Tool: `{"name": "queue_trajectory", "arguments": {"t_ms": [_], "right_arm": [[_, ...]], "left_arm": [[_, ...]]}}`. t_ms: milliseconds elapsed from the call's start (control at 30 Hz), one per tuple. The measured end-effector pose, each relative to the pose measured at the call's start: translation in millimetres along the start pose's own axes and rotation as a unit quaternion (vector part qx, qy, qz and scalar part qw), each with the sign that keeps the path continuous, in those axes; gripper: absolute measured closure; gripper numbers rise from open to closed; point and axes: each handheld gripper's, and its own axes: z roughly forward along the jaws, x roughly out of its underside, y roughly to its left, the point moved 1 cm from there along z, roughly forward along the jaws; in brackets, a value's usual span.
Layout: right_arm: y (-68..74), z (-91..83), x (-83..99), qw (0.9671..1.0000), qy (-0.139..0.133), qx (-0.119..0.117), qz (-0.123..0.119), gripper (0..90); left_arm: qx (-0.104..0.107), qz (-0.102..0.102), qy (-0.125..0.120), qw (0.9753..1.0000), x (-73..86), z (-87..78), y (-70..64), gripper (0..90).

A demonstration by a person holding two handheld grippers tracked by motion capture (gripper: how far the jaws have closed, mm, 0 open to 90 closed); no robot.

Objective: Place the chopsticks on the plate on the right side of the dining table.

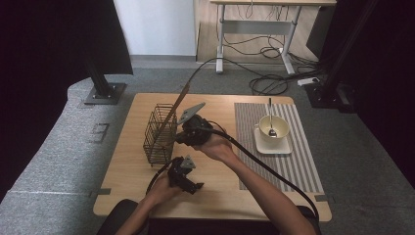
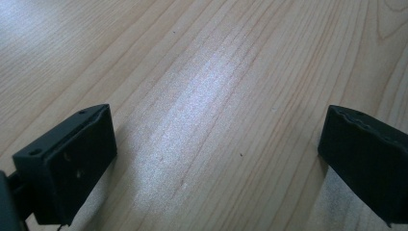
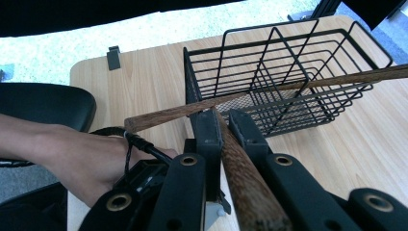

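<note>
Right gripper [image 1: 182, 131]: raised just beside the wire basket's near-right side, in the person's right hand [image 1: 219, 148]; its jaws are closed tight around a wooden chopstick.
Held chopstick [image 3: 238, 166]: dark brown wood, clamped between the two black jaws in the right gripper view and running up along them toward the basket.
Second chopstick [image 3: 269, 90]: lies across the basket's rim, crossing just above the tip of the held one; in the high view a wooden stick [image 1: 177, 105] slants up and out of the basket to the upper right.
Wire basket [image 1: 159, 133]: black, rectangular, with a divider inside; it stands upright on the wooden table [image 1: 127, 166], left of centre.
Left gripper [image 1: 198, 186]: low over bare table in front of the basket, in the left hand [image 1: 161, 188]; its jaws stand wide apart with nothing between them, and the left gripper view shows wood grain in the gap.
Striped placemat [image 1: 293, 161]: on the right half of the table, well apart from the basket.
Cup [image 1: 273, 130]: cream, on a square saucer [image 1: 272, 145] on the placemat, with a metal spoon [image 1: 270, 120] standing in it.
</note>
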Motion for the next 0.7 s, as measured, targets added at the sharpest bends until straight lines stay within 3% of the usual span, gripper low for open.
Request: {"name": "queue_trajectory", "arguments": {"t_ms": [700], "right_arm": [[-9.1, -50.7, 1.6, 0.9996, -0.022, 0.007, 0.015, 82.5]], "left_arm": [[0.0, 0.0, 0.0, 1.0, 0.0, 0.0, -0.1, 0.0]]}}
